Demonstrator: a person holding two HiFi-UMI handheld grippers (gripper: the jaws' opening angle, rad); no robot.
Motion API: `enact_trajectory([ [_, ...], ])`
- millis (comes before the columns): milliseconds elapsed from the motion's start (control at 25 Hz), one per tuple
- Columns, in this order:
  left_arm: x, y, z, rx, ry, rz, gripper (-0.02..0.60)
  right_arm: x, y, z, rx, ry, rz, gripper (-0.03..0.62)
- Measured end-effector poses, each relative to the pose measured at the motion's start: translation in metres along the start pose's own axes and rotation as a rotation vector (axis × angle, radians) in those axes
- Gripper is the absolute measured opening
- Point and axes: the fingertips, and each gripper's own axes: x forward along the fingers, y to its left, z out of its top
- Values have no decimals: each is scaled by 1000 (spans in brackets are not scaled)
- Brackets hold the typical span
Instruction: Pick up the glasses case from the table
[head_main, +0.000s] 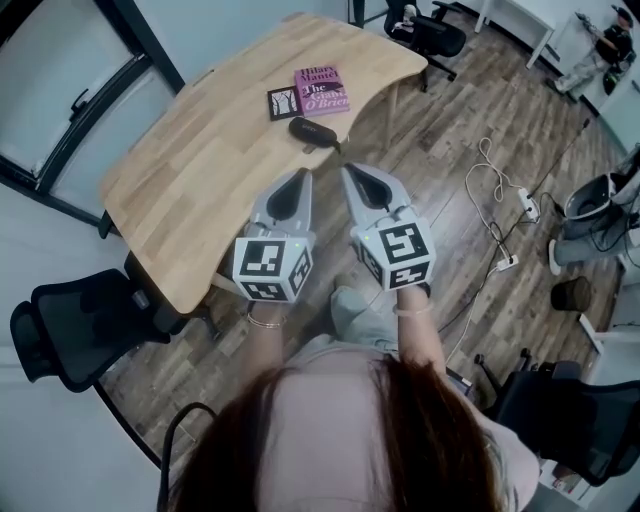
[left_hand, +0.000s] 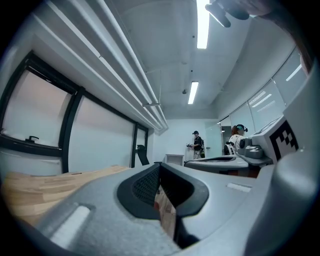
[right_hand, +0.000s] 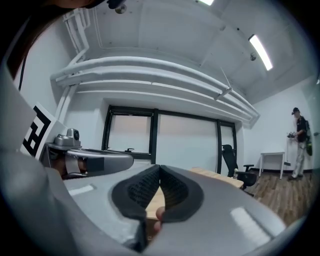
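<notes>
1. While both tools hang level in front of the person with nothing in them, the step in hand is the approach. The glasses case (head_main: 313, 131) lies on the table (head_main: 200, 170) near its right edge, beyond the tips and apart from them.
2. The left gripper (head_main: 302, 178) and the right gripper (head_main: 350, 172) each have their fingers pressed together at the tips. Whichever one grasps should spread its jaws before it gets to the case, not on top of it.
3. The case sits ahead between the two tips, a shade towards the left one, so by my judgement either can take it. Using one alone keeps the other out of the way.
4. The case lies at a slant, its far end to the left. The jaws should straddle its short width about the middle so that it does not swing.
5. A pink book (head_main: 322, 90) and a small dark booklet (head_main: 284, 103) lie just past the case on the far side. A short reach avoids nudging them.
6. The shell is probably smooth and rounded, so close squarely and low on its sides, then lift straight up.
</notes>
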Motion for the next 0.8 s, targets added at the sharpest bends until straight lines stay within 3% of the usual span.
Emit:
enact_trajectory([
  [800,118,56,0,17,18,31,9,110,-65,-24,-22,86,74,4],
])
